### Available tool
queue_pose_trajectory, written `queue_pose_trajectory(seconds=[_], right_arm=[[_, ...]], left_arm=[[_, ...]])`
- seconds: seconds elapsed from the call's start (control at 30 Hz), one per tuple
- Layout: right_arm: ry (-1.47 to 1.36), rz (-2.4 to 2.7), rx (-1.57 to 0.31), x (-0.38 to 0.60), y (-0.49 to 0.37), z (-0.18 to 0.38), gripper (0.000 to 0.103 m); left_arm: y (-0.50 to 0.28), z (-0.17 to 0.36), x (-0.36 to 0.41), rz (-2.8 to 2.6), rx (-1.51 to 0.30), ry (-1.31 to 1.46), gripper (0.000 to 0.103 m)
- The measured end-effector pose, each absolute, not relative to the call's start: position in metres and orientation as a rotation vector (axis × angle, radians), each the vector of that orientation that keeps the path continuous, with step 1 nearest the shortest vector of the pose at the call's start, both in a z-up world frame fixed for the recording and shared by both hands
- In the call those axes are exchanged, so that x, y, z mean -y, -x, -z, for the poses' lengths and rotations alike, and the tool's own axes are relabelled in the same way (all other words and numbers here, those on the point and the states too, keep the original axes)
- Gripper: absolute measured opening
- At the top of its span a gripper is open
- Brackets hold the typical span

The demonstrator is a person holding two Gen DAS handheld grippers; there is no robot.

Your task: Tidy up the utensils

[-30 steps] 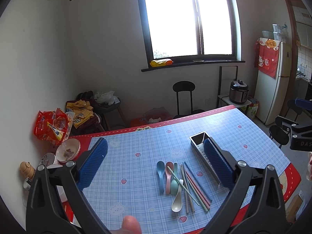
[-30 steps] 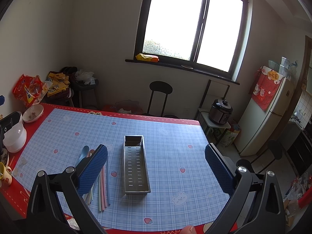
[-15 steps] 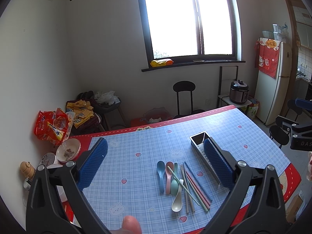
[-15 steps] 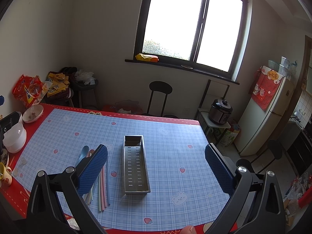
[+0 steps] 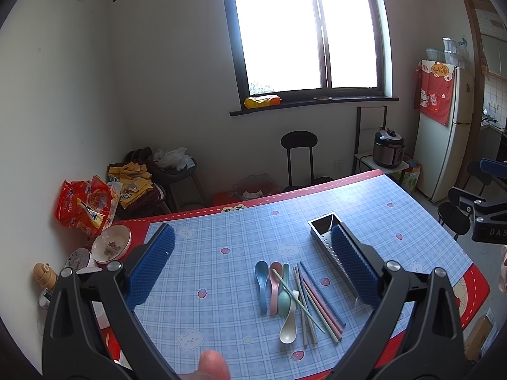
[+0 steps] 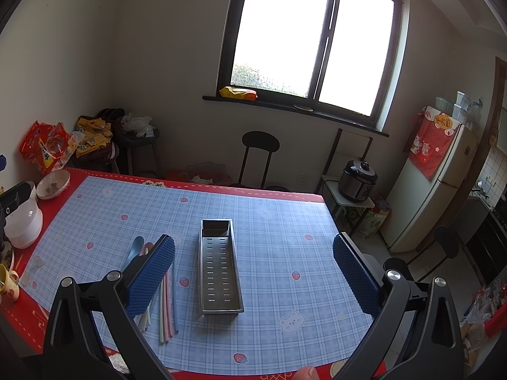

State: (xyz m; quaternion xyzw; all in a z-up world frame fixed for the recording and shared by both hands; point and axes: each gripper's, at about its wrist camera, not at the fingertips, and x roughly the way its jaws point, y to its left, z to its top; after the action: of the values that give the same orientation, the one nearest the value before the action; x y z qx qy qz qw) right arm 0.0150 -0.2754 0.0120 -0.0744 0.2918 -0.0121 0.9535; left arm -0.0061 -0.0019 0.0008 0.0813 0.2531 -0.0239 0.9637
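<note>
A pile of utensils lies on the blue checked tablecloth (image 5: 221, 266): a blue spoon (image 5: 261, 280), a pink spoon (image 5: 274, 281), a green spoon (image 5: 284, 296), a white spoon (image 5: 289, 323) and several coloured chopsticks (image 5: 317, 304). To their right sits a long perforated steel tray (image 6: 218, 266), empty. My left gripper (image 5: 253, 269) hovers open above the pile, nothing between its blue pads. My right gripper (image 6: 253, 272) hangs open over the steel tray (image 5: 326, 231); its left finger (image 6: 152, 278) hides part of the chopsticks (image 6: 168, 310).
At the table's left edge stand a used bowl (image 5: 111, 247), a white container (image 6: 22, 221), a mug (image 6: 8, 285) and a red snack bag (image 5: 84, 205). Behind the table are a black chair (image 5: 299, 155), a rice cooker (image 5: 388, 147) and a fridge (image 5: 443, 133).
</note>
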Motion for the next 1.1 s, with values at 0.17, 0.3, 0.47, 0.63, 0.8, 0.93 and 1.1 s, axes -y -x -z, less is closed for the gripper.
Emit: queue_pose_trajectory(seconds=[0.17,0.3,0.47,0.63,0.8,0.93,1.1], right_arm=[[0.151,0.025,-0.594,0.274,-0.016,-0.011,0.098],[0.151,0.026,-0.594,0.275,-0.017,-0.010,0.098],[0.151,0.023,-0.597,0.279,-0.018,-0.011,0.098],[0.143,0.021,-0.604,0.281,-0.014,-0.009,0.098],[0.091,-0.018,-0.632,0.289,-0.022,0.004,0.098],[0.038,-0.062,-0.672,0.298,-0.034,0.031,0.098],[0.002,-0.112,-0.754,0.308,-0.052,0.079,0.098]], left_arm=[[0.007,0.000,0.003,0.046,-0.511,-0.165,0.098],[0.007,0.000,-0.001,0.047,-0.512,-0.164,0.098],[-0.001,0.004,-0.010,0.043,-0.515,-0.163,0.098],[-0.001,0.004,-0.010,0.052,-0.517,-0.160,0.098],[-0.005,0.015,-0.007,0.079,-0.536,-0.134,0.098],[-0.009,0.034,-0.007,0.066,-0.546,-0.101,0.098],[-0.023,0.069,-0.008,0.031,-0.649,-0.029,0.097]])
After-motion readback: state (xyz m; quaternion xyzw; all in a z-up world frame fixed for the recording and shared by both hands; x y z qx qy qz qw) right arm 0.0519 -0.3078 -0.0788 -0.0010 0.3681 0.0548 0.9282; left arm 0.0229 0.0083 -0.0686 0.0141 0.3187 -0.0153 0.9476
